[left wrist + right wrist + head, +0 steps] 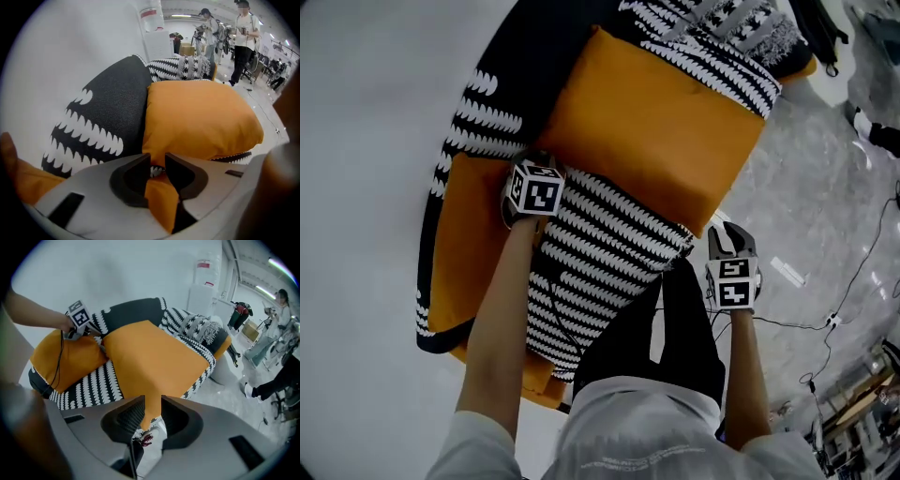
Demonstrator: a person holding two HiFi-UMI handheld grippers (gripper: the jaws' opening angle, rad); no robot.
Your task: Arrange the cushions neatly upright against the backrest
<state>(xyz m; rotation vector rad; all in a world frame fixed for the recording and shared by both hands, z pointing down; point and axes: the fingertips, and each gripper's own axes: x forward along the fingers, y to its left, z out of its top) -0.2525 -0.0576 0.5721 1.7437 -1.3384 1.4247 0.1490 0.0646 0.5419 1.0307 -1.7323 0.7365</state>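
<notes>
Two grippers, left [158,161] and right [152,405], each pinch one orange cushion [656,131] corner; patterned sofa [478,103] ahead, grey floor [825,187] beside the right.

Grey left tool [158,161], right tool [152,405]; black-white marker cubes [534,187]; white shirt [628,441], black trousers [680,347].

We saw open floor [806,206] right of the sofa [600,244], crossed by a thin cable [862,262]. The large orange cushion [656,131] and a side orange cushion [464,244] crowded the seat, and a white wall [366,187] closed in behind the backrest [483,94].
</notes>
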